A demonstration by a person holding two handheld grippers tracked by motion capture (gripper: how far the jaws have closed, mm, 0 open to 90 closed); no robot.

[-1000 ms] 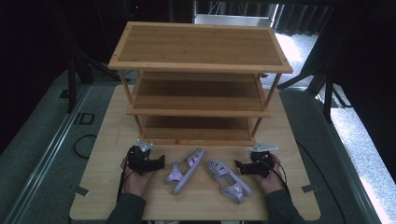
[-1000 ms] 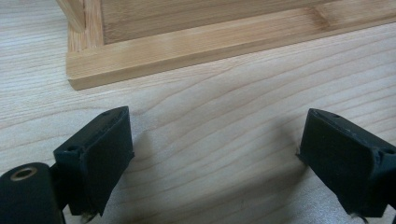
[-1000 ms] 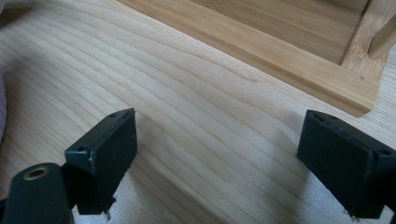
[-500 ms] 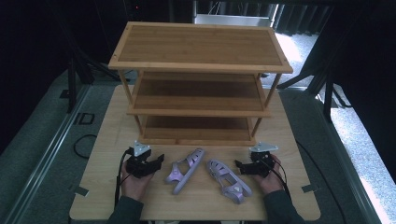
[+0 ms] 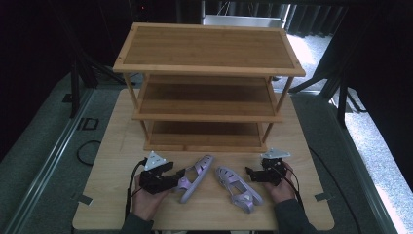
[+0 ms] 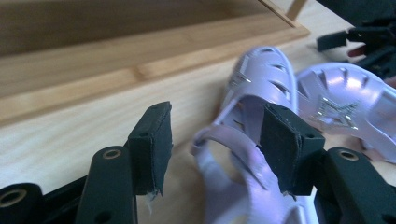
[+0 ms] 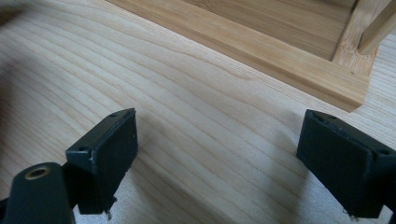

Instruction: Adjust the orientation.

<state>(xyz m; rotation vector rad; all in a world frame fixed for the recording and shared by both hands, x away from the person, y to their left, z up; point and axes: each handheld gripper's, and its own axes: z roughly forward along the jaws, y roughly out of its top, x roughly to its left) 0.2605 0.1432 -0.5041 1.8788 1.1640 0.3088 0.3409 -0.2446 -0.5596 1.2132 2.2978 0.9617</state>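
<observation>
Change since earlier frame: left tongs (image 5: 179, 174) have shifted rightward from the bench's left part up to the left sandal (image 5: 195, 177); their jaws have just been closing a little, and the sandal's heel strap now lies between them, unpinched. Right tongs (image 5: 249, 173) unmoved.

Landmark: three-tier wooden rack (image 5: 208, 85), standing at the back of the bench (image 5: 112, 146).

Left of rack front: left hand (image 5: 148, 200) low on the bench, wrist entering from the near edge, tongs levelled rightward, jaws wide.

Before rack centre: left sandal, lilac, toe pointing towards the rack; right sandal (image 5: 237, 187) just beside it, toe angled left, both flat on the bench, apart from the rack's bottom shelf. Nothing lies between sandals and rack.

Right of rack front: right hand (image 5: 280, 183) resting, tongs pointing left at the right sandal, jaws wide, nothing between them.

Left gripper view: strap (image 6: 233, 149) close against the right pad (image 6: 285, 140), clear gap at the left pad; star trim on the second sandal (image 6: 345, 107). Right gripper view: bare wood grain, rack's corner post (image 7: 359, 42).
</observation>
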